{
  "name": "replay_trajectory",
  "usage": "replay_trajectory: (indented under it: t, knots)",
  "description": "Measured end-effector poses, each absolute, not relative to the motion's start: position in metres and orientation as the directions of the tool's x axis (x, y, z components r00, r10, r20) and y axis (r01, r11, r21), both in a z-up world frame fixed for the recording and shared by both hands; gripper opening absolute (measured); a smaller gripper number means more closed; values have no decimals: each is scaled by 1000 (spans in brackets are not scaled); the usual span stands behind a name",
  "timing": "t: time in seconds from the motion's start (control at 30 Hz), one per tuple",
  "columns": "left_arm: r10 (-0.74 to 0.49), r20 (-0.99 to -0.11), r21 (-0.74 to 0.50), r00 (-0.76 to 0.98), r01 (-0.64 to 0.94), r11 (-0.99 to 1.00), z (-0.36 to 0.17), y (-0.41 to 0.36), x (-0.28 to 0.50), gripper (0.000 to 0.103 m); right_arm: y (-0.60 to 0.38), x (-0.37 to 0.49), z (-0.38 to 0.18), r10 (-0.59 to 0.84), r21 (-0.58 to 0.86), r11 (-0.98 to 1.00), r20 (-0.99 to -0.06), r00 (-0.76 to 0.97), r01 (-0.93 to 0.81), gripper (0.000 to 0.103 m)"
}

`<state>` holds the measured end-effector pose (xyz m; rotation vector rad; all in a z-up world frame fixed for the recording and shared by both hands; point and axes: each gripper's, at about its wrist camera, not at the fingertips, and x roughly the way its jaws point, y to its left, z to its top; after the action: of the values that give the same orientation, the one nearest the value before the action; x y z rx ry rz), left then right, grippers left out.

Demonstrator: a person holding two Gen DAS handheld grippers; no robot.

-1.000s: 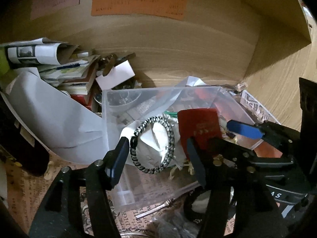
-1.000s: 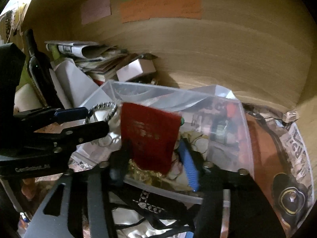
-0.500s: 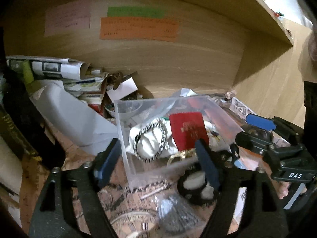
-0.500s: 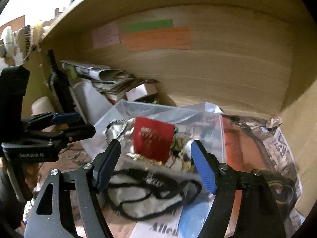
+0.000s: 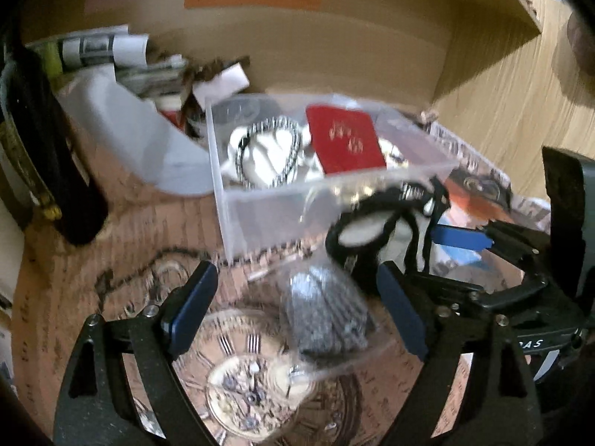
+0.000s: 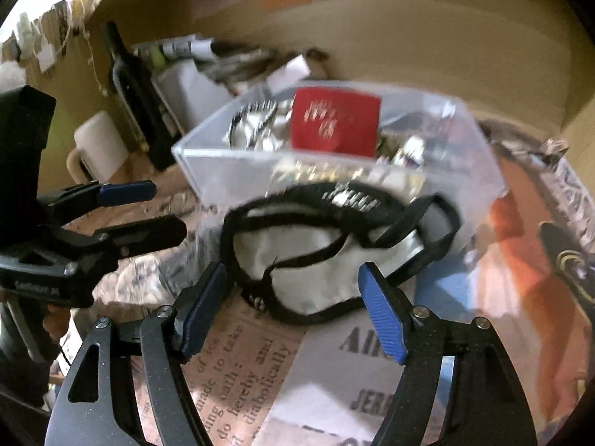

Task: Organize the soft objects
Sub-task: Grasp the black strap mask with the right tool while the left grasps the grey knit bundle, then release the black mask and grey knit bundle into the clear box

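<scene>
A clear plastic box [image 5: 267, 215] [image 6: 223, 171] stands on the desk and holds a red pouch [image 5: 344, 139] [image 6: 334, 120] and a black-and-white braided band [image 5: 267, 152] [image 6: 253, 122]. In front of the box lies a bag with black cord bands [image 6: 316, 245] [image 5: 372, 223]. A clear bag of grey soft items [image 5: 323, 316] lies nearer me. My left gripper [image 5: 297, 308] is open above the grey bag. My right gripper [image 6: 293, 308] is open just in front of the black cord bands.
A dark bottle [image 6: 134, 89] and a white mug [image 6: 96, 145] stand at the left. A stack of papers [image 5: 122, 59] lies by the wooden back wall. Newspaper [image 6: 253, 368] and a clock print [image 5: 253, 375] cover the desk.
Both grippers have let go, opened and pulled back from the box. The red pouch and the braided band now lie inside the box.
</scene>
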<state>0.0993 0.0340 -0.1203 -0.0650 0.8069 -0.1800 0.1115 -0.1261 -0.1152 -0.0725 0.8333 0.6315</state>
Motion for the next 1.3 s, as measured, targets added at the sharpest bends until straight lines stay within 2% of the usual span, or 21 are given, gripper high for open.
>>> replay_trajectory:
  t: [0.07, 0.2, 0.3, 0.33, 0.37, 0.53, 0.67, 0.73, 0.9, 1.3]
  knots:
    - [-190, -723, -138, 664, 131, 982, -127, 34, 98, 88, -120, 111, -119, 491, 175, 811, -722, 488, -558, 57]
    - [-207, -741, -159, 639, 132, 978, -138, 32, 95, 88, -105, 109, -131, 458, 117, 802, -750, 477, -586, 47]
    - [-218, -751, -164, 624, 144, 976, -144, 28, 97, 88, -106, 108, -131, 454, 106, 805, -745, 490, -584, 31]
    - [-223, -753, -166, 619, 148, 975, -146, 25, 98, 88, -109, 108, -130, 461, 112, 803, -740, 491, -585, 21]
    - [-225, -754, -167, 617, 150, 974, -147, 24, 99, 87, -112, 107, -128, 469, 122, 802, -735, 490, -584, 19]
    - [-257, -771, -186, 582, 179, 966, -157, 16, 105, 65, -129, 96, -118, 495, 151, 807, -700, 515, -571, 14]
    - [-260, -767, -185, 587, 185, 965, -158, 15, 103, 54, -144, 89, -103, 508, 164, 816, -659, 554, -554, 14]
    - [-272, -764, -195, 585, 193, 962, -157, 16, 102, 41, -149, 86, -94, 512, 167, 822, -636, 578, -544, 13]
    - [-260, -744, -174, 615, 197, 965, -147, 18, 94, 35, -163, 81, -71, 514, 168, 837, -570, 642, -520, 13]
    - [-259, -605, -161, 753, 203, 966, -80, 21, 79, 35, -187, 81, -34, 503, 163, 858, -459, 732, -487, 13]
